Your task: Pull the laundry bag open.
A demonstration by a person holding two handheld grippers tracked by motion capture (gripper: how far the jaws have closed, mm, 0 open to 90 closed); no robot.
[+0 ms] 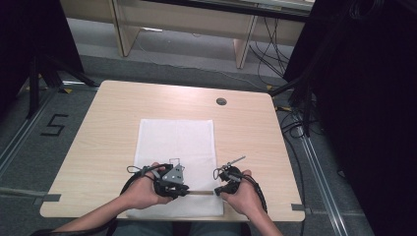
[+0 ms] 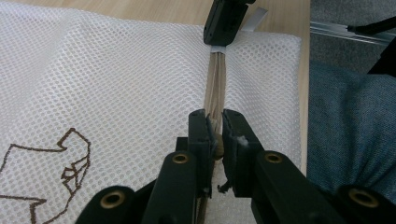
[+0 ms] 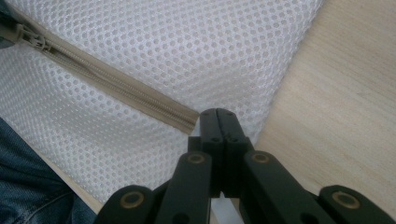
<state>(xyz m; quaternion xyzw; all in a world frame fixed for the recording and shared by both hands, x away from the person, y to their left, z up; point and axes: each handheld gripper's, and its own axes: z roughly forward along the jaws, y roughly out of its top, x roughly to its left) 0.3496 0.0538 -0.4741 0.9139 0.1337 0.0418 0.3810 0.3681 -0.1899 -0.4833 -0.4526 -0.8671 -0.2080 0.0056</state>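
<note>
A white mesh laundry bag [image 1: 177,162] lies flat on a pale wooden table [image 1: 98,147], its near edge at the person's side, where a beige zipper [image 1: 199,192] runs along it between the two hands. The left gripper [image 1: 183,191] has its fingers clamped on the zipper's slider end; in the left gripper view the fingers [image 2: 201,135] pinch a small brownish piece at the zipper [image 2: 215,93], too hidden between the pads to say exactly what part it is. The right gripper [image 1: 219,191] has its fingers pressed together at the bag's corner, at the zipper's other end; in the right gripper view the closed fingers [image 3: 217,126] cover the spot where the zipper [image 3: 116,88] tape ends, so what they grip there cannot be made out. The slider [image 3: 32,39] shows small and blurred at the upper left of that view. A brown line drawing [image 2: 56,163] printed on the mesh is cut off at the frame's edge. Blue denim [image 2: 350,121] of the person's lap shows beyond the table edge. Farther off, a round dark grommet [image 1: 221,101] sits in the tabletop, and cables [image 1: 295,128] trail over the floor beside the table's right side.
</note>
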